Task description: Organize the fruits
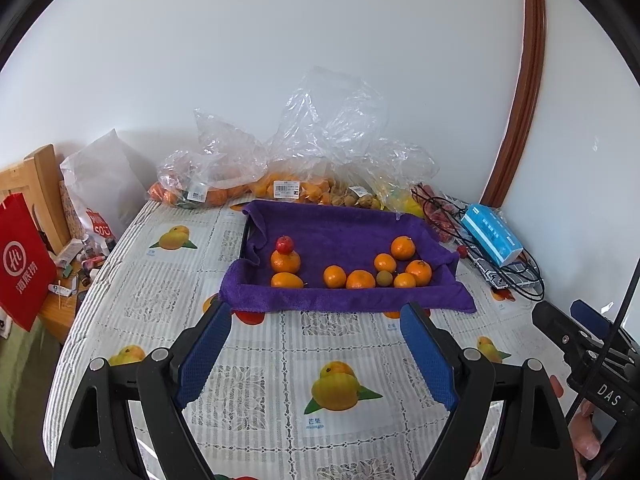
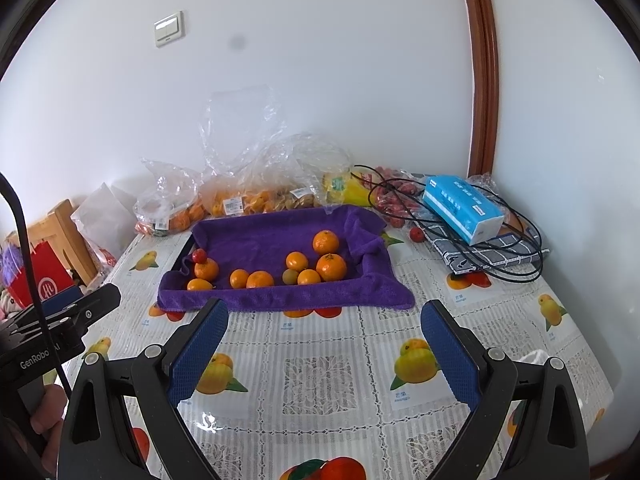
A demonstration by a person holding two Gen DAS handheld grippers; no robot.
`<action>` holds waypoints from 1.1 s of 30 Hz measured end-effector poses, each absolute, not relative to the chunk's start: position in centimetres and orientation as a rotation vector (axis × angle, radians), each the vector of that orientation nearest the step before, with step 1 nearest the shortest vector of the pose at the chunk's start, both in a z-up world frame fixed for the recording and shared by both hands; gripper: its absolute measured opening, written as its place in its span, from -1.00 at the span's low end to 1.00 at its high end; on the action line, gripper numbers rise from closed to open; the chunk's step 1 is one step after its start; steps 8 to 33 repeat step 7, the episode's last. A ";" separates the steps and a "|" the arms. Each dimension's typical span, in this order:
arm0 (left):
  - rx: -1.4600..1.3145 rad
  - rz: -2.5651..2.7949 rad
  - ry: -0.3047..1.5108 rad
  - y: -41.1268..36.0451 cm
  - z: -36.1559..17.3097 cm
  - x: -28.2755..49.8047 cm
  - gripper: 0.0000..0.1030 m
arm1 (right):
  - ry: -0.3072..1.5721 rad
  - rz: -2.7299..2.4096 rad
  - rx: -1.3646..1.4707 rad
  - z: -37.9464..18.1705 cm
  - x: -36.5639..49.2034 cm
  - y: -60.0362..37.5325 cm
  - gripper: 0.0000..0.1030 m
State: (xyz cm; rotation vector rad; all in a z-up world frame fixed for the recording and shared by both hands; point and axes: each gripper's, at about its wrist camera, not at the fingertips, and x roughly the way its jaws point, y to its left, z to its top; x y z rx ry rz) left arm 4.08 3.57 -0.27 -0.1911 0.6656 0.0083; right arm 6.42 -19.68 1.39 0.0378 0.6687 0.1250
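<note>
A tray lined with a purple towel [image 1: 352,300] [image 2: 256,240] sits mid-table. In it lie several oranges [image 1: 360,279] [image 2: 330,267], a small greenish fruit [image 1: 384,278] [image 2: 289,277] and a small red fruit [image 1: 284,244] [image 2: 199,256] perched on an orange at the left. My left gripper [image 1: 316,320] hovers over the tablecloth just short of the tray's near edge, open, nothing between its blue pads. My right gripper [image 2: 324,320] stands likewise, open and empty. Each gripper shows at the other view's edge.
Clear plastic bags of fruit [image 1: 280,184] [image 2: 248,196] line the wall behind the tray. A blue tissue pack [image 1: 491,234] [image 2: 462,208], black cables [image 2: 516,256] and a lone red fruit [image 2: 416,234] lie to the right. A red bag [image 1: 24,264] and wooden chair stand left of the table.
</note>
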 end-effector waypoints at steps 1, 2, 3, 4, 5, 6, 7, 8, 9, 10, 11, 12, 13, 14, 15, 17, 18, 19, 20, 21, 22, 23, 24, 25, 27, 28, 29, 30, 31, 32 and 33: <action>-0.189 0.009 0.665 3.6 -0.3 4.1 0.66 | 0.668 0.124 0.040 1.4 6.4 -19.7 0.87; -0.189 0.010 0.665 3.6 -0.2 4.1 0.66 | 0.668 0.125 0.039 1.4 6.4 -19.7 0.87; -0.191 0.010 0.664 3.6 -0.2 4.1 0.66 | 0.669 0.125 0.037 1.4 6.4 -19.7 0.87; -0.194 0.010 0.663 3.6 -0.2 4.1 0.67 | 0.668 0.124 0.036 1.4 6.4 -19.7 0.87; -0.194 0.009 0.662 3.6 -0.2 4.1 0.69 | 0.667 0.124 0.036 1.4 6.4 -19.7 0.87; -0.191 0.007 0.660 3.6 -0.2 4.1 0.70 | 0.667 0.125 0.037 1.4 6.4 -19.7 0.87; -0.186 0.011 0.660 3.6 -0.2 4.1 0.70 | 0.668 0.126 0.039 1.4 6.4 -19.8 0.87; -0.186 0.011 0.660 3.6 -0.2 4.1 0.70 | 0.668 0.126 0.039 1.4 6.4 -19.8 0.87; -0.186 0.011 0.660 3.6 -0.2 4.1 0.70 | 0.668 0.126 0.039 1.4 6.4 -19.8 0.87; -0.186 0.011 0.660 3.6 -0.2 4.1 0.70 | 0.668 0.126 0.039 1.4 6.4 -19.8 0.87; -0.186 0.011 0.660 3.6 -0.2 4.1 0.70 | 0.668 0.126 0.039 1.4 6.4 -19.8 0.87; -0.186 0.011 0.660 3.6 -0.2 4.1 0.70 | 0.668 0.126 0.039 1.4 6.4 -19.8 0.87; -0.186 0.011 0.660 3.6 -0.2 4.1 0.70 | 0.668 0.126 0.039 1.4 6.4 -19.8 0.87; -0.186 0.011 0.660 3.6 -0.2 4.1 0.70 | 0.668 0.126 0.039 1.4 6.4 -19.8 0.87; -0.186 0.011 0.660 3.6 -0.2 4.1 0.70 | 0.668 0.126 0.039 1.4 6.4 -19.8 0.87; -0.186 0.011 0.660 3.6 -0.2 4.1 0.70 | 0.668 0.126 0.039 1.4 6.4 -19.8 0.87; -0.186 0.011 0.660 3.6 -0.2 4.1 0.70 | 0.668 0.126 0.039 1.4 6.4 -19.8 0.87; -0.186 0.011 0.660 3.6 -0.2 4.1 0.70 | 0.668 0.126 0.039 1.4 6.4 -19.8 0.87; -0.186 0.011 0.660 3.6 -0.2 4.1 0.70 | 0.668 0.126 0.039 1.4 6.4 -19.8 0.87; -0.186 0.011 0.660 3.6 -0.2 4.1 0.70 | 0.668 0.126 0.039 1.4 6.4 -19.8 0.87; -0.186 0.011 0.660 3.6 -0.2 4.1 0.70 | 0.668 0.126 0.039 1.4 6.4 -19.8 0.87; -0.186 0.011 0.660 3.6 -0.2 4.1 0.70 | 0.668 0.126 0.039 1.4 6.4 -19.8 0.87; -0.186 0.011 0.660 3.6 -0.2 4.1 0.70 | 0.668 0.126 0.039 1.4 6.4 -19.8 0.87; -0.186 0.011 0.660 3.6 -0.2 4.1 0.70 | 0.668 0.126 0.039 1.4 6.4 -19.8 0.87; -0.186 0.011 0.660 3.6 -0.2 4.1 0.70 | 0.668 0.126 0.039 1.4 6.4 -19.8 0.87; -0.186 0.011 0.660 3.6 -0.2 4.1 0.70 | 0.668 0.126 0.039 1.4 6.4 -19.8 0.87; -0.186 0.011 0.660 3.6 -0.2 4.1 0.70 | 0.668 0.126 0.039 1.4 6.4 -19.8 0.87; -0.186 0.011 0.660 3.6 -0.2 4.1 0.70 | 0.668 0.126 0.039 1.4 6.4 -19.8 0.87; -0.186 0.011 0.660 3.6 -0.2 4.1 0.70 | 0.668 0.126 0.039 1.4 6.4 -19.8 0.87; -0.186 0.011 0.660 3.6 -0.2 4.1 0.70 | 0.668 0.126 0.039 1.4 6.4 -19.8 0.87; -0.186 0.011 0.660 3.6 -0.2 4.1 0.70 | 0.668 0.126 0.039 1.4 6.4 -19.8 0.87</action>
